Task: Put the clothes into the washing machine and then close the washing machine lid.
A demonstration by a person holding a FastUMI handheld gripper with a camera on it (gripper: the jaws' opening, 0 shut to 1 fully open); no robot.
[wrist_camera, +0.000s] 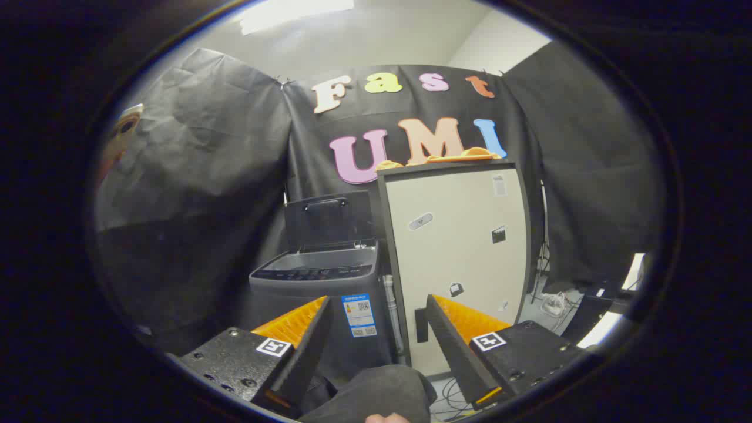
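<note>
Black cloth walls the booth we look into. Against it stands a tall pale cabinet (464, 264), with an orange garment (455, 155) lying on its top, well beyond our jaws. Just left of the cabinet sits the grey washing machine (320, 294), its lid (329, 220) raised upright. Our gripper (376, 329) has its jaws spread wide apart, gripping nothing, the washer ahead of the left finger.

The grey top-loading washing machine (320, 294), its dark lid (329, 220) raised upright, is stood on the floor beside a tall beige cabinet (458, 258). Orange cloth (452, 156) is laid on the cabinet's top. White cables (555, 304) are spread on the pale floor (543, 314) to the cabinet's right.
</note>
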